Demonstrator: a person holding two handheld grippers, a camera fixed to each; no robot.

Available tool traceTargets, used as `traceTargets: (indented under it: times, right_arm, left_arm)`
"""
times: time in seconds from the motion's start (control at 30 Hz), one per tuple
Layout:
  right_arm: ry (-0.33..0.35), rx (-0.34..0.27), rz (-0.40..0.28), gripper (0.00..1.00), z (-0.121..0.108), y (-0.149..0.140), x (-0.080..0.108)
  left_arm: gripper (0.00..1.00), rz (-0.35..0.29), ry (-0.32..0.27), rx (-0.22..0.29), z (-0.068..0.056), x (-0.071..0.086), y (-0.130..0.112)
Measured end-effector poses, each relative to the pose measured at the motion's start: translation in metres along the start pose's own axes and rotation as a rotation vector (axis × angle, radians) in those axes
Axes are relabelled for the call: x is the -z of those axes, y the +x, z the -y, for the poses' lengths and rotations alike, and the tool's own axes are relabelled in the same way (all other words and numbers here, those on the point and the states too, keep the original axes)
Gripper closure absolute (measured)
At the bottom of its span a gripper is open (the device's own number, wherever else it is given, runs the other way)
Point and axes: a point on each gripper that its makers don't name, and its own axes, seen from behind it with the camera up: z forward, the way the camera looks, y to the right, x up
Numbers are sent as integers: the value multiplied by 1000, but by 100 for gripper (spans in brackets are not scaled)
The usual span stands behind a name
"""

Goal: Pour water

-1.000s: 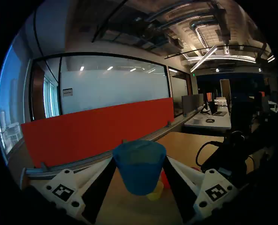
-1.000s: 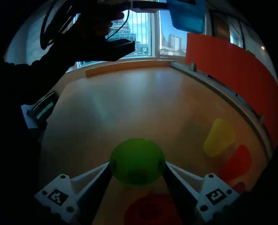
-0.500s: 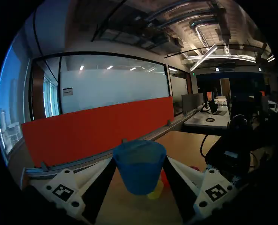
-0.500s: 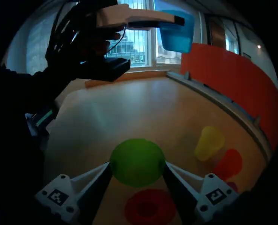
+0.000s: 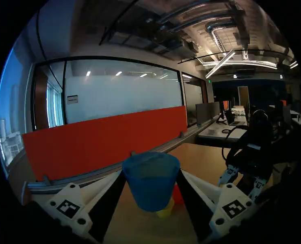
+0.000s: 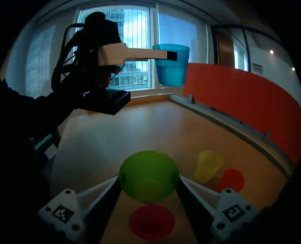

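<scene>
My left gripper (image 5: pixel 151 183) is shut on a blue cup (image 5: pixel 151 179), held upright well above the wooden table (image 5: pixel 150 227). From the right gripper view the same blue cup (image 6: pixel 172 64) hangs high at the back, with the left gripper (image 6: pixel 171 57) and a hand around it. My right gripper (image 6: pixel 149 179) is shut on a green cup (image 6: pixel 148 175), its open mouth facing the camera, low over the table (image 6: pixel 150 126). In the left gripper view the right gripper (image 5: pixel 241 183) rises at the far right.
A yellow cup (image 6: pixel 207 164) and a red cup (image 6: pixel 230 179) stand on the table to the right. Another red cup (image 6: pixel 152 221) sits just below the green one. An orange divider panel (image 6: pixel 252 101) and a rail (image 6: pixel 231 128) line the table's far side.
My right gripper has lifted and tilted up with the green cup, so the left gripper and blue cup now sit lower in its view. The left gripper has barely moved.
</scene>
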Motion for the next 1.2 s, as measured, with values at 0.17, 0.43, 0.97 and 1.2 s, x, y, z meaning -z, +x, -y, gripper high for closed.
traceTargets:
  times: [0.17, 0.43, 0.97, 1.2]
  right_arm:
    - [-6, 0, -43, 9, -1, 10, 10]
    - [-25, -3, -103, 9, -3, 24, 21]
    - [-61, -17, -186, 8, -12, 41, 32]
    - [-69, -27, -222, 8, -15, 49, 35]
  left_arm:
    - [15, -3, 0, 0, -2, 1, 3]
    - [15, -3, -4, 0, -5, 2, 6]
    - [15, -2, -17, 4, -11, 1, 5]
    - [15, -3, -27, 11, -13, 1, 4]
